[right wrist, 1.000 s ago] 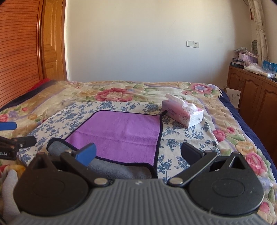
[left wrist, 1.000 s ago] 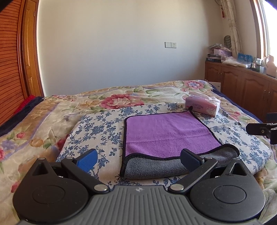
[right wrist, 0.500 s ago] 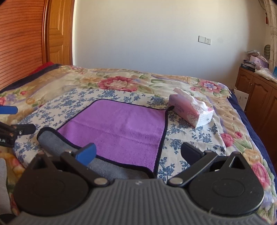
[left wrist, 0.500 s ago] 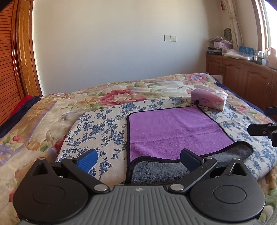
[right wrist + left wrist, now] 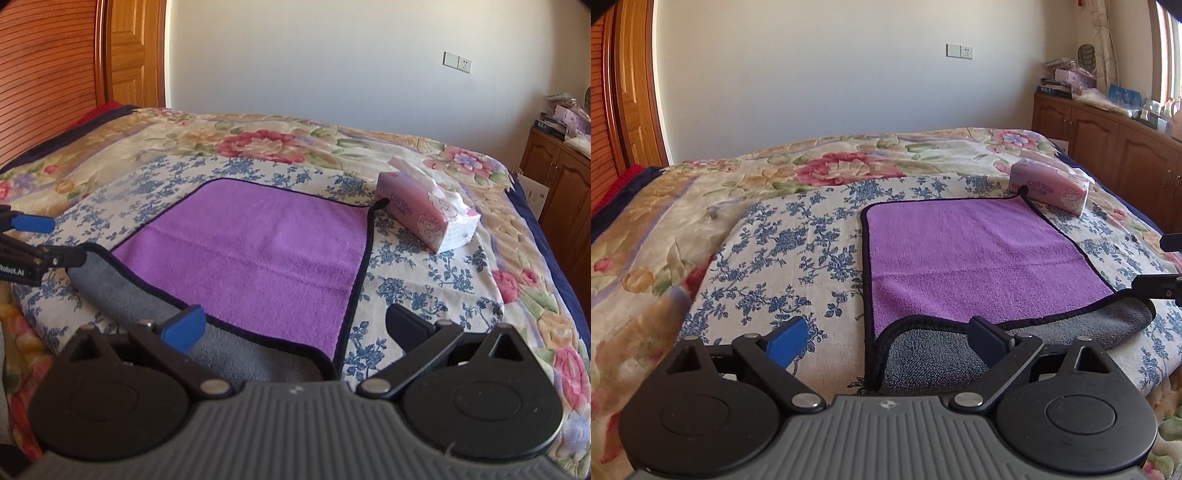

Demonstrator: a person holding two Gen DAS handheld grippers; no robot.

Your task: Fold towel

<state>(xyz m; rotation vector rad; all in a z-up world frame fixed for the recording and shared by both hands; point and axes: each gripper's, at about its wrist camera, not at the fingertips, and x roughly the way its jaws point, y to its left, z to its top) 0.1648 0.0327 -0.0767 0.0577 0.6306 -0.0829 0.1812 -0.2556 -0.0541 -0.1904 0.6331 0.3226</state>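
Observation:
A purple towel (image 5: 975, 258) with black trim lies flat on the blue-flowered cloth on the bed; it also shows in the right wrist view (image 5: 258, 258). Its near edge is turned back and shows the grey underside (image 5: 960, 354) (image 5: 236, 350). My left gripper (image 5: 886, 341) is open and empty, just above the near left corner of the towel. My right gripper (image 5: 293, 326) is open and empty, above the near right corner. Each gripper's fingers show at the edge of the other view, the right one (image 5: 1160, 286) and the left one (image 5: 33, 254).
A pink tissue box (image 5: 1051, 188) (image 5: 428, 218) sits just beyond the towel's far right corner. The floral bedspread (image 5: 831, 166) covers the bed. Wooden cabinets (image 5: 1115, 155) stand to the right, a wooden door (image 5: 125, 51) to the left.
Both grippers have moved forward and lower toward the towel's near folded edge, so the towel looks larger. The towel itself has not moved. Both stay open.

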